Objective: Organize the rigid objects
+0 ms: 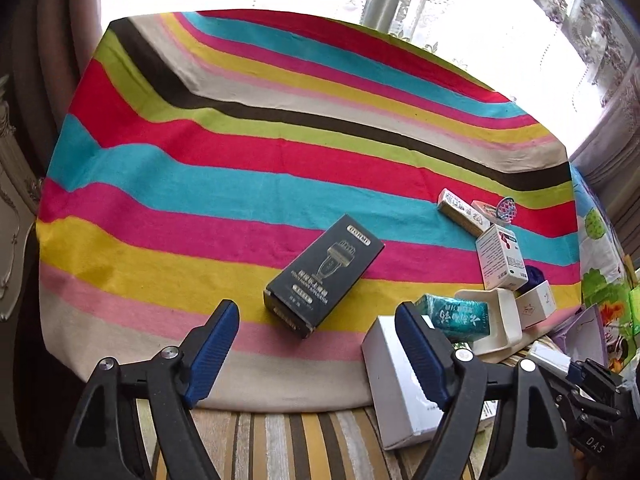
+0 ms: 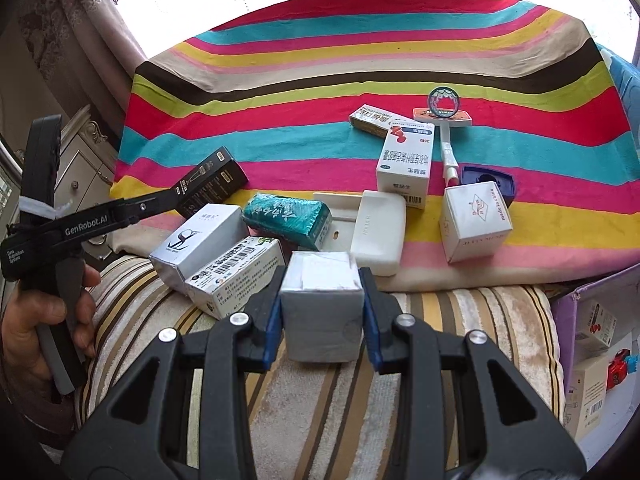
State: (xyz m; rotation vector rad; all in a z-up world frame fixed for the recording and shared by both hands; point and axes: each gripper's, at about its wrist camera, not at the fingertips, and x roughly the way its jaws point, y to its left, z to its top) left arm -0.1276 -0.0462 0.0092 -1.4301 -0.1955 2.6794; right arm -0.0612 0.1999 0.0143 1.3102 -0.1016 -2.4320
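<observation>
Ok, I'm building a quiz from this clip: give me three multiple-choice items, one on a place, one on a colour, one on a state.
1. Where does the black box lie?
A. On the striped cloth
B. In the right tongs
C. On the white tray

2. What colour is the wrapped packet beside the white tray?
A. Red
B. Teal
C. Black

3. How do the right tongs stand?
A. Open and empty
B. Shut on the small white box
C. Shut on a brush

Key: 1 A, it lies flat on the stripes ahead of the open left tongs. 2 B, its wrapper is teal with white writing. 3 B, both pads press the box's sides.
</observation>
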